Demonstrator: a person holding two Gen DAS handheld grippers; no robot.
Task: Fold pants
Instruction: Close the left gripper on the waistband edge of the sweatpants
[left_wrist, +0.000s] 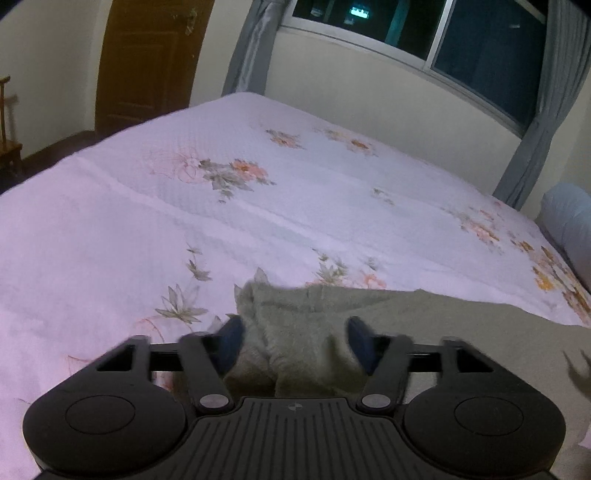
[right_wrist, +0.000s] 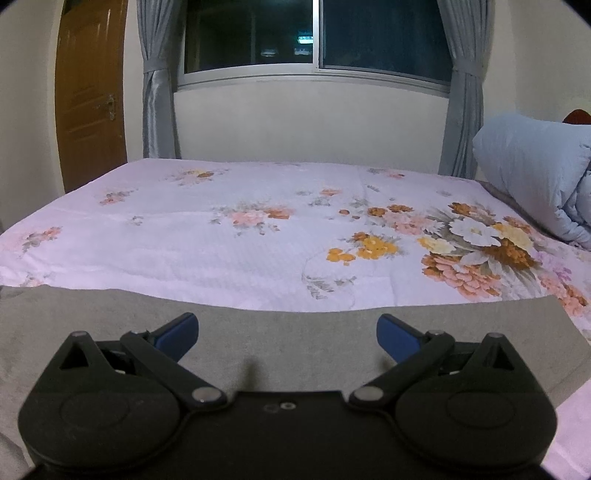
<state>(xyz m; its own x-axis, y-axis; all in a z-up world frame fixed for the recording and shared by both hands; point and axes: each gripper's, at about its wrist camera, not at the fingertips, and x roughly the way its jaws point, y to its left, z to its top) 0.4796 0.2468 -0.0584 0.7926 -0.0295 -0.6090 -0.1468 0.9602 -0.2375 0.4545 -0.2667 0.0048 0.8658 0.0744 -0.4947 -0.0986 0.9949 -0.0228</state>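
Note:
Grey-green pants (left_wrist: 461, 325) lie on the near part of the bed. In the left wrist view one end is bunched into a rumpled heap (left_wrist: 291, 314) that rises between the blue pads of my left gripper (left_wrist: 295, 341). The jaws stand wide and the cloth sits loosely between them, blurred, with no clear pinch. In the right wrist view the pants (right_wrist: 258, 321) lie flat and smooth, with a straight far edge. My right gripper (right_wrist: 287, 334) hovers over this flat part, open, with nothing between its fingers.
The bed has a pale pink floral sheet (right_wrist: 221, 251) that stretches far behind the pants. A rolled light-blue duvet (right_wrist: 535, 173) lies at the right end. A wall with a dark window (right_wrist: 317, 33), grey curtains and a brown door (right_wrist: 88, 96) stands beyond.

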